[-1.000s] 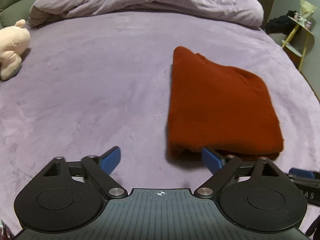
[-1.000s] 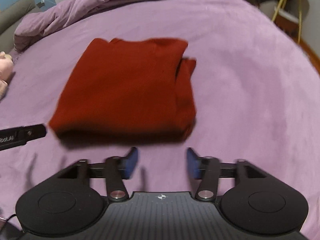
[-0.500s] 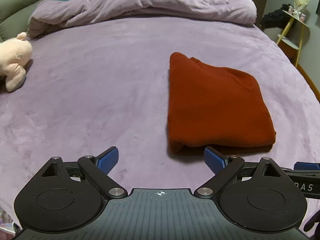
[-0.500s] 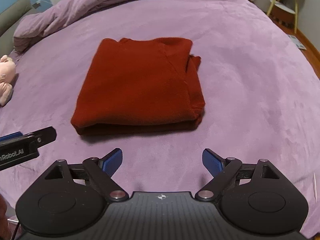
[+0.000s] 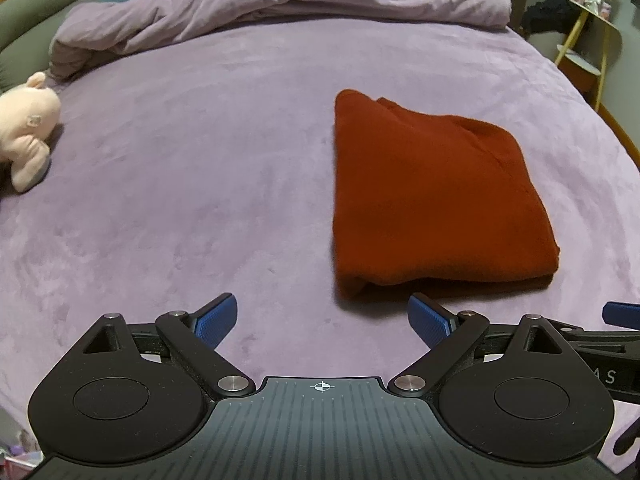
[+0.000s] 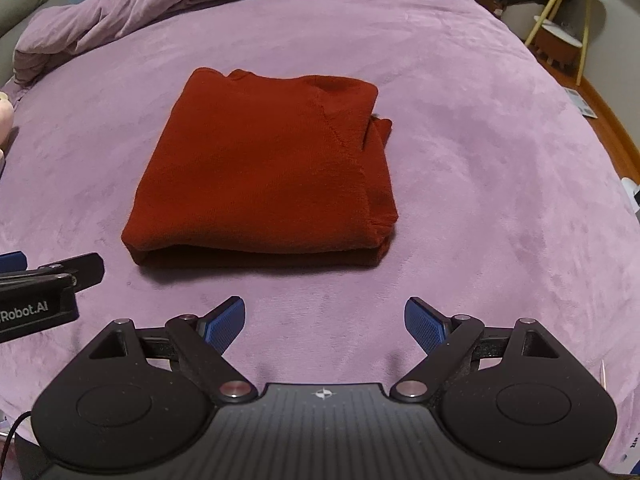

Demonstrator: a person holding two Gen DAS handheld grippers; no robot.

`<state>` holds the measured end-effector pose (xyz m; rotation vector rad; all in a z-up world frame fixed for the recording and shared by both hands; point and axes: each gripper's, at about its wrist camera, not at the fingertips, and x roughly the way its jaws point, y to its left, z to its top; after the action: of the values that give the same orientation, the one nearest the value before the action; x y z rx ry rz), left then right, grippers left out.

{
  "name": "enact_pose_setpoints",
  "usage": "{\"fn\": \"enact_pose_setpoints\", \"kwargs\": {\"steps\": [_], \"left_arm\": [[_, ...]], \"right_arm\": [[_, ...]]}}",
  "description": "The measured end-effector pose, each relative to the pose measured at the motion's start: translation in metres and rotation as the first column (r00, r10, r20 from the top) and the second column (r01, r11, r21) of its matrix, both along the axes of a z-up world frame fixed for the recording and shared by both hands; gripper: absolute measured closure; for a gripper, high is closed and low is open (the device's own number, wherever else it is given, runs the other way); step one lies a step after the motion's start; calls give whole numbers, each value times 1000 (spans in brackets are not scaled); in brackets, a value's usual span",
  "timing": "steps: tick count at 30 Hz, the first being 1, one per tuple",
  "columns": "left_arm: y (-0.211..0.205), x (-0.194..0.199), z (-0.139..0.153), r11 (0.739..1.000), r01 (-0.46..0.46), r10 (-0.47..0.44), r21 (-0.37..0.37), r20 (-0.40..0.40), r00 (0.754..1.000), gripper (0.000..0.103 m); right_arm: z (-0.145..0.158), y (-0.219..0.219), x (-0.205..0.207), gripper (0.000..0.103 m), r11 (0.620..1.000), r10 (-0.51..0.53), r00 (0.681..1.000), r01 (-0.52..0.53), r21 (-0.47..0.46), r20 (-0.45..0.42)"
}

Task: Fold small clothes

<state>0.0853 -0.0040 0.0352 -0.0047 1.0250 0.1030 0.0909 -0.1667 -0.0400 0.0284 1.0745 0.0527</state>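
Note:
A rust-red garment lies folded into a thick rectangle on the purple bed cover. In the left wrist view my left gripper stands open just in front of the fold's near left corner, with nothing between its blue pads. The right wrist view has my right gripper open too, hovering a short way before the garment's near edge, apart from it. The left gripper's black body shows at the left edge of the right wrist view.
A rumpled purple duvet lies across the far end of the bed. A pale pink plush toy rests at the far left. A yellow-legged side table stands beyond the bed's right edge, where floor shows.
The right gripper's jaws have spread wide and it has pulled back from the garment. The left gripper has drawn slightly away from the near corner. The folded garment lies still.

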Motion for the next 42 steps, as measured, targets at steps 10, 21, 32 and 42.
{"fn": "enact_pose_setpoints", "kwargs": {"steps": [10,21,32,42], "left_arm": [[-3,2,-1,1000,15,-15,9,-8,1000,7],[-5,3,-2,1000,21,-21,3,-20,1000,7],[-8,3,-2,1000,23,-23,10,-21,1000,7],[-11,3,-2,999,31,-31,25,-28,999,7]], "right_arm": [[1,2,1,15,1000,6,1000,-5,-13,15],[0,4,1,15,1000,7,1000,-7,-20,20],[3,6,0,15,999,13,999,-12,-39,44],[2,5,1,15,999,8,999,-7,-33,37]]}}
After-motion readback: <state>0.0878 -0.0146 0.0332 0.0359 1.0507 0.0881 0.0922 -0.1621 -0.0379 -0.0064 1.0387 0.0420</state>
